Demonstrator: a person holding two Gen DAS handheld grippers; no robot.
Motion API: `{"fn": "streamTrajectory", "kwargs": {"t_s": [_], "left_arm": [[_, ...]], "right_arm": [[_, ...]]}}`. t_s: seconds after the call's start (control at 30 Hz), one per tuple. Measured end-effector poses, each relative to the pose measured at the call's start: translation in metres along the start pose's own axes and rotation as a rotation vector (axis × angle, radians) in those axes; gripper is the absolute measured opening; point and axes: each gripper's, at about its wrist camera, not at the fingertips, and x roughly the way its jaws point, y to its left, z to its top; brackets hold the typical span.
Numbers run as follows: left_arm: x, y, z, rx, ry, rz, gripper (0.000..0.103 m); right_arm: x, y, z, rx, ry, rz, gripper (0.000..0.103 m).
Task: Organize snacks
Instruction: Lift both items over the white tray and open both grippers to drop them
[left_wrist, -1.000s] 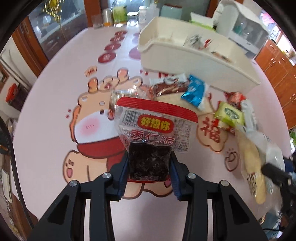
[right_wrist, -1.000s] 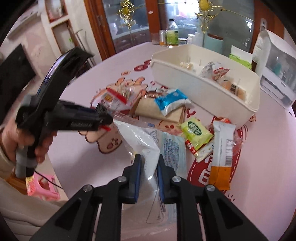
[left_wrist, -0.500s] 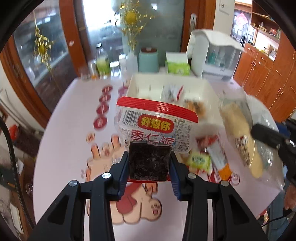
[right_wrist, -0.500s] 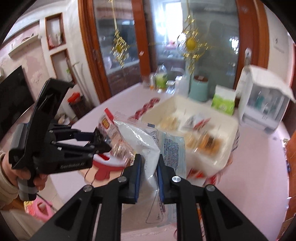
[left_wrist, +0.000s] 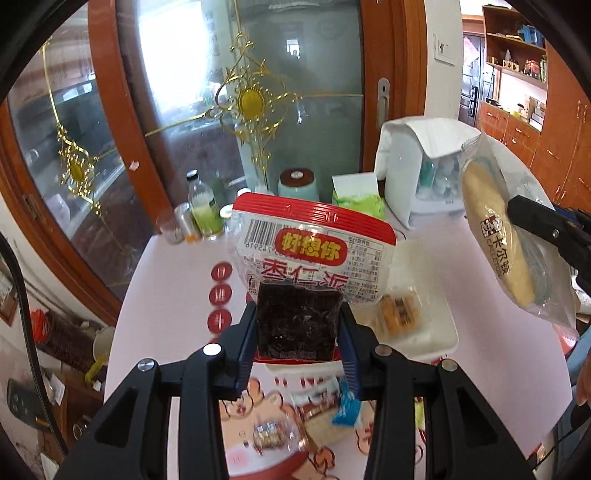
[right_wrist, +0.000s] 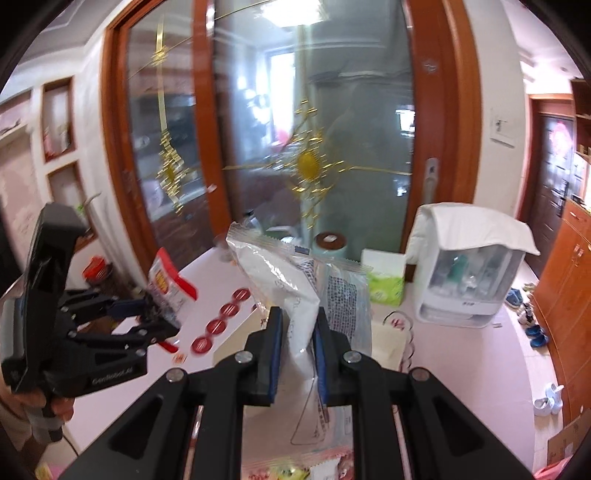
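**Bin mostly hidden, loose snacks blurred**

The red snack packet covers much of the white bin. Loose snacks on the surface smear with blur. The bread bag hides the bin in the right wrist view.

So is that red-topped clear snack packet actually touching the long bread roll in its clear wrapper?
Apart. The left wrist view shows the red-topped clear snack packet held mid-frame and the wrapped bread roll off to the right, with table and white bin visible between them.
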Motion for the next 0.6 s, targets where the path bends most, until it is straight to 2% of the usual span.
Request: {"fn": "streamTrajectory", "kwargs": {"t_s": [0.2, 0.6], "left_arm": [[0.029, 0.003, 0.032, 0.012, 0.007, -0.018, 0.039], [0.091, 0.002, 0.033, 0.004, 0.072, -0.069, 0.039]], "right_arm": [[0.027, -0.014, 0.019, 0.055, 0.020, -0.067, 0.016], [0.094, -0.027, 0.013, 0.133, 0.132, -0.138, 0.016]]}}
